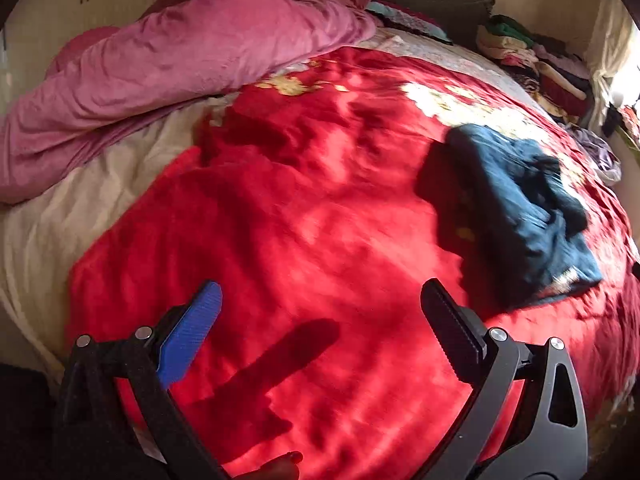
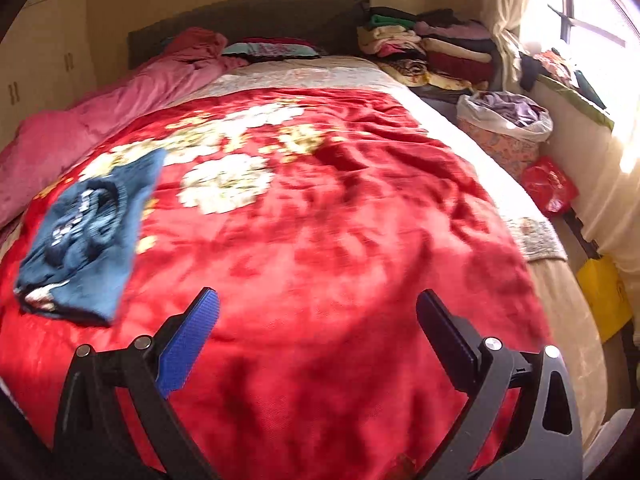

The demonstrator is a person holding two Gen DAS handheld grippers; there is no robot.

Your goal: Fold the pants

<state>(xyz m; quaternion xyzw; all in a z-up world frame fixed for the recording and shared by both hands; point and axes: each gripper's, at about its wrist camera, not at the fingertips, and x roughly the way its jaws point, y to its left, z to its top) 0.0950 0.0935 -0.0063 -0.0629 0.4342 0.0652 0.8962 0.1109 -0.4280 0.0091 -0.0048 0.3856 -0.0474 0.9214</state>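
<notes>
Dark blue pants (image 1: 520,216) lie folded in a compact bundle on the red floral blanket (image 1: 300,220), to the right in the left wrist view. The same pants (image 2: 84,240) sit at the left in the right wrist view, on the blanket (image 2: 340,240). My left gripper (image 1: 322,300) hovers open above the blanket, left of and nearer than the pants, nothing between its fingers. My right gripper (image 2: 318,308) is also open and empty, over the blanket to the right of the pants. Neither gripper touches the pants.
A pink quilt (image 1: 168,60) is heaped along the bed's far left side. Stacks of folded clothes (image 2: 432,48) sit by the headboard. Right of the bed stand a bag of laundry (image 2: 508,116), a red bag (image 2: 548,186) and a yellow object (image 2: 604,296).
</notes>
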